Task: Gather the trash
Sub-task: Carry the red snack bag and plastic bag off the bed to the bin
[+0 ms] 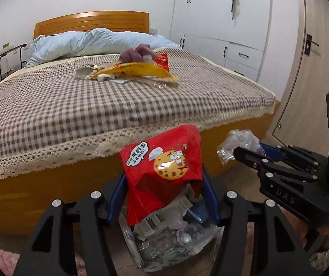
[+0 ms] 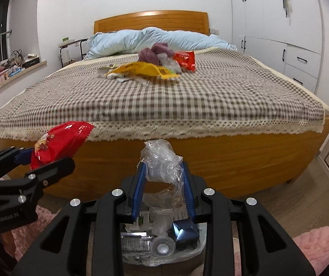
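Left tongs (image 1: 164, 184) are pinching one red cookie bag (image 1: 162, 165), right tongs (image 2: 164, 179) one clear wrapper (image 2: 162, 163); both are hanging above one trash bin (image 2: 199, 250) near the bed (image 2: 164, 96).

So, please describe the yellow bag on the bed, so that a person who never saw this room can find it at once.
Find the wooden bed with its brown checked cover. A small pile of litter lies on the cover before the light blue duvet. The yellow bag is the flat, wide piece at the pile's front, the only yellow thing, beside a red wrapper and purple cloth.
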